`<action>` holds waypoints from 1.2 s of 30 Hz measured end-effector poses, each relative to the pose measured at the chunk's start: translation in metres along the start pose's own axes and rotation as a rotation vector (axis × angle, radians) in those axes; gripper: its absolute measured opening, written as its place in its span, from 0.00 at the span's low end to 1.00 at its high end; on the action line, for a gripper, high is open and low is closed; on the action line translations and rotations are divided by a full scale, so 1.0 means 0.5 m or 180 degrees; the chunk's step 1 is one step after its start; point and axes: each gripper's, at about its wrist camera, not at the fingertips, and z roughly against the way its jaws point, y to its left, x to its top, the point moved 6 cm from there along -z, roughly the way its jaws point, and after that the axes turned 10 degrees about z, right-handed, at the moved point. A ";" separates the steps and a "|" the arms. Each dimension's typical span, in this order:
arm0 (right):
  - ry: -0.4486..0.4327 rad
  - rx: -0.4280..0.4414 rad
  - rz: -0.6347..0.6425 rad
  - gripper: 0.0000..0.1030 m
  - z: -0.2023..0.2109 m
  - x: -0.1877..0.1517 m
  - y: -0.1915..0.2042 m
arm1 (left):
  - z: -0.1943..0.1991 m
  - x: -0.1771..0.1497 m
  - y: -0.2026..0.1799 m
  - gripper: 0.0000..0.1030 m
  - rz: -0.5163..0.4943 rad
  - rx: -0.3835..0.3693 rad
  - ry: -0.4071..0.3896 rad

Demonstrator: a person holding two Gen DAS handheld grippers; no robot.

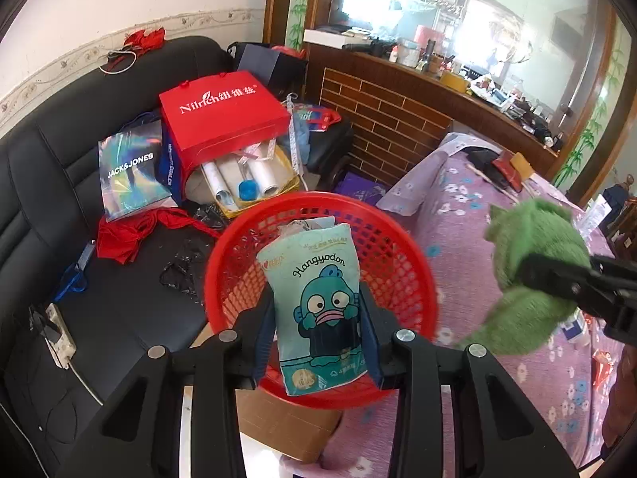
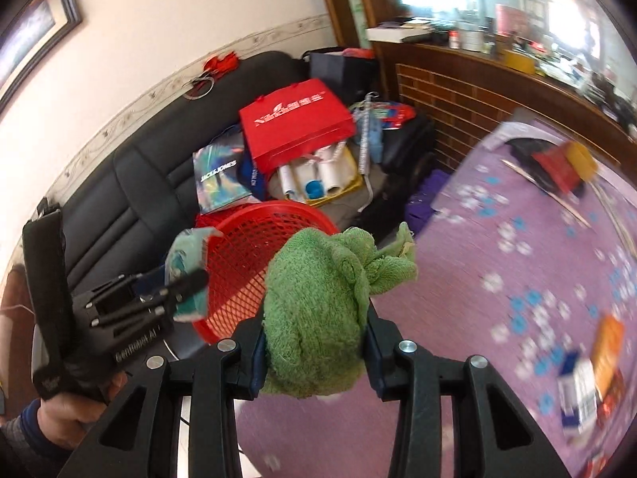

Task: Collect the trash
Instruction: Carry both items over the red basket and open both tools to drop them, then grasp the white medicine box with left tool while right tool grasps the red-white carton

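A table under a purple cloth printed with white and blue flowers (image 2: 497, 279) fills the right of both views. At its far end lie a dark flat object and a red and yellow packet (image 2: 565, 163), with thin pale sticks (image 1: 493, 183) just beside them. Nearer on the cloth sit blurred small packets, orange, blue and white (image 2: 593, 370). Left of the table stands a black leather sofa (image 1: 51, 183). On its seat lie a red paper gift bag with white lettering (image 1: 223, 119), a shiny holographic bag (image 1: 127, 167), crumpled red cloth (image 1: 123, 235) and a white power strip (image 1: 59, 334).
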 end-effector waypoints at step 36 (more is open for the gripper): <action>-0.0090 -0.0932 -0.2352 0.51 0.291 -0.488 -0.241 | 0.008 -0.210 -0.428 0.59 -0.1188 -0.1141 0.0506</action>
